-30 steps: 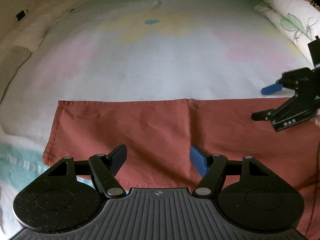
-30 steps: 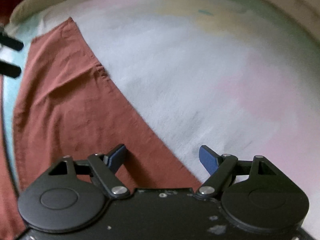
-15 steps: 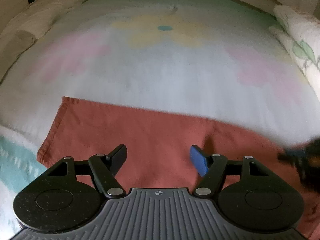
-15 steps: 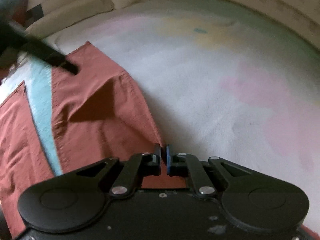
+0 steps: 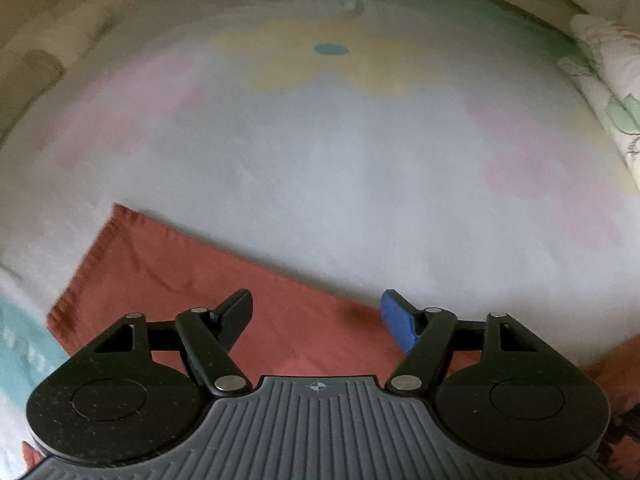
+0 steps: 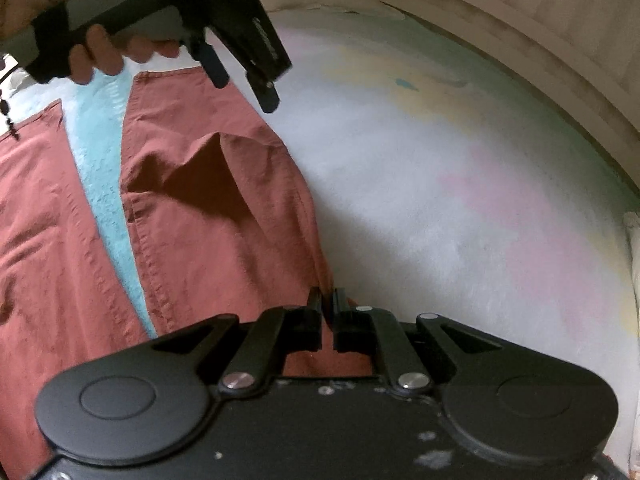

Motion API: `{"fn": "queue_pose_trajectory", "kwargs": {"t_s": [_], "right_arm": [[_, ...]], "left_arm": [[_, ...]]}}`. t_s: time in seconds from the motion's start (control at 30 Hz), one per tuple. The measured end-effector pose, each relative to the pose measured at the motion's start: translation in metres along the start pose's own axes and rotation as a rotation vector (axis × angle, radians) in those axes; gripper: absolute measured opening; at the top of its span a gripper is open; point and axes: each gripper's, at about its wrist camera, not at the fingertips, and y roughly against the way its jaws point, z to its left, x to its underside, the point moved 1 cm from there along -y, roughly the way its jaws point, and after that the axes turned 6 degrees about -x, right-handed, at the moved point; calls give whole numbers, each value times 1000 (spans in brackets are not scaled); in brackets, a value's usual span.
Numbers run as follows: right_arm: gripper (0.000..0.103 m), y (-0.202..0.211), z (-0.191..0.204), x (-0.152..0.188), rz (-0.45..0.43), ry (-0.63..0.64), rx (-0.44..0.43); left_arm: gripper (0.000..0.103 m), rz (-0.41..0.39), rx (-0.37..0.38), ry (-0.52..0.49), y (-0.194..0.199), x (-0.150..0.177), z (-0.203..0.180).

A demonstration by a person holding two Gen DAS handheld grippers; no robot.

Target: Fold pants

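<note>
Pants [image 6: 208, 216]: rust-red, spread on the bed [image 6: 460, 208], which carries a pastel sheet with pink, yellow and green patches. In the right wrist view I see 2 legs lying apart, a strip of teal sheet between them.

Right tool [image 6: 328, 300]: jaws pinched together on the outer edge of the nearer leg. I read the cloth as drawn into a ridge up to the pads; a raised fold with a dark shadow sits farther along that leg.

Left tool [image 5: 316, 312]: jaws wide apart, nothing between them. It hovers over the hem end of a pant leg [image 5: 224, 300], pointing steeply down. In the right wrist view I see this tool [image 6: 244, 80] from outside, gripped by a hand [image 6: 96, 12], fingertips above the far hem, not touching cloth.

Pillow [image 5: 612, 92] with a leaf print lies at the right edge of the bed.
</note>
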Motion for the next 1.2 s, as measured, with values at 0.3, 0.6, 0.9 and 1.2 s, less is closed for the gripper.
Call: {"fn": "queue_pose_trajectory", "kwargs": {"t_s": [0.3, 0.6, 0.9, 1.2], "right_arm": [[5, 36, 9, 4, -35, 75, -1], [5, 52, 51, 20, 17, 192, -24], [4, 63, 58, 23, 14, 182, 9], [4, 104, 78, 26, -31, 112, 100]], "left_arm": [[70, 11, 35, 12, 7, 6, 1], [70, 124, -26, -24, -21, 14, -7], [3, 107, 15, 71, 3, 28, 10], [3, -142, 85, 40, 126, 92, 48]]}}
